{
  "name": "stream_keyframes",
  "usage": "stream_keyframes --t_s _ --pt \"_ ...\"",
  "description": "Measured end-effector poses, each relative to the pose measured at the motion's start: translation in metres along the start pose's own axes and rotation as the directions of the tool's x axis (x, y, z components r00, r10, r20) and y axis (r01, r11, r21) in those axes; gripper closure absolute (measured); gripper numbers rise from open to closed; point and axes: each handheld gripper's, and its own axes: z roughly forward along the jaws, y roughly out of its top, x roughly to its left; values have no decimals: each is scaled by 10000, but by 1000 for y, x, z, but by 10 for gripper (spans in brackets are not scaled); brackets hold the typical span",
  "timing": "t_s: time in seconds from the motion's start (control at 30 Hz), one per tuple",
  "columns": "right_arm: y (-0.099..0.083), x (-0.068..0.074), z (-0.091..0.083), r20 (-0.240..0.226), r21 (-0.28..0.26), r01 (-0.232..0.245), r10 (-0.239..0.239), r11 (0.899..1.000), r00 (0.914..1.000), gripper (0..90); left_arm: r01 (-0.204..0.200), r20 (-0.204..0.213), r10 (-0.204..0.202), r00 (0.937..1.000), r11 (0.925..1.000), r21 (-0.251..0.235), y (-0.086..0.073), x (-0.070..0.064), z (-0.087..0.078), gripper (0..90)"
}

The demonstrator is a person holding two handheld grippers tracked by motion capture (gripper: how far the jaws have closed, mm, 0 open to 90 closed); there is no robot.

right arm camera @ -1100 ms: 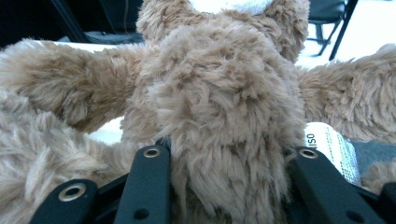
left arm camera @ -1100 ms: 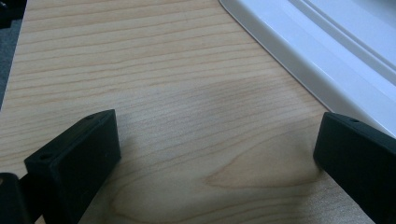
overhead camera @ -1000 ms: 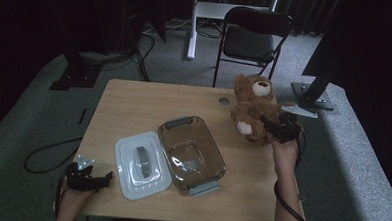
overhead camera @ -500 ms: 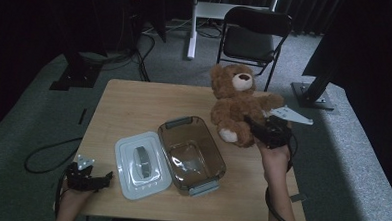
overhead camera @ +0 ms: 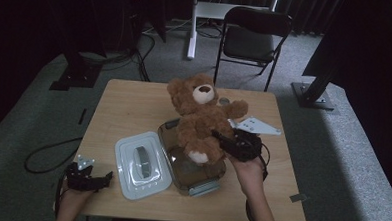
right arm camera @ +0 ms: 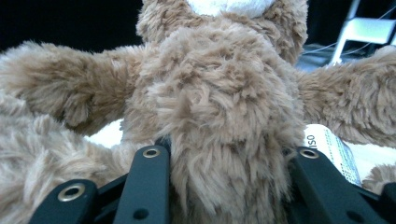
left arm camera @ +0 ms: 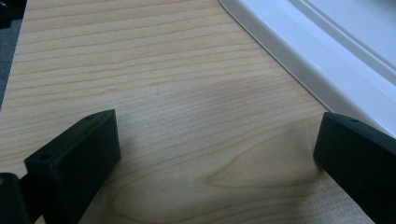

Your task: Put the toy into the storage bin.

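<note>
The teddy bear [overhead camera: 199,120] hangs upright just above the clear container [overhead camera: 192,160], with its head toward the far side of the table [overhead camera: 129,107] and its feet already over the open mouth of the container. Its long axis runs from head to feet, a little tilted, so it will have to go lower and perhaps be laid flatter to fit inside; this is my judgement only. Your right gripper [overhead camera: 232,142] holds the bear from its right side, and in the right gripper view the fingers [right arm camera: 144,186] are closed on the plush body [right arm camera: 219,121], one on each side, with the fur pressed between them. The white lid [overhead camera: 141,163] lies flat on the table just beside the container, on its left. Your left gripper [overhead camera: 88,178] rests near the front left corner of the table, well apart from the bear, and its fingers [left arm camera: 74,158] stand wide open with nothing between them; the lid edge [left arm camera: 317,60] is just beside it. So the right hand is the nearer one to the bear, and the left one is nearer to the lid.
</note>
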Motion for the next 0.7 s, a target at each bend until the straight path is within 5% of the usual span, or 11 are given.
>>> stream_keyframes --t_s 0.4,0.57,0.7 --pt "-47 19 37 -201 1475 291 -264 9886 9995 627 -12 -12 12 10000 10000 -11 0 0 0 12" --pt "-56 28 41 127 1607 672 -702 9847 9975 622 -19 3 19 10000 10000 -6 -1 0 -1 15" --pt "-64 36 47 250 2015 1207 -1283 9720 9914 608 2 13 -2 10000 10000 -18 -1 0 -1 15"
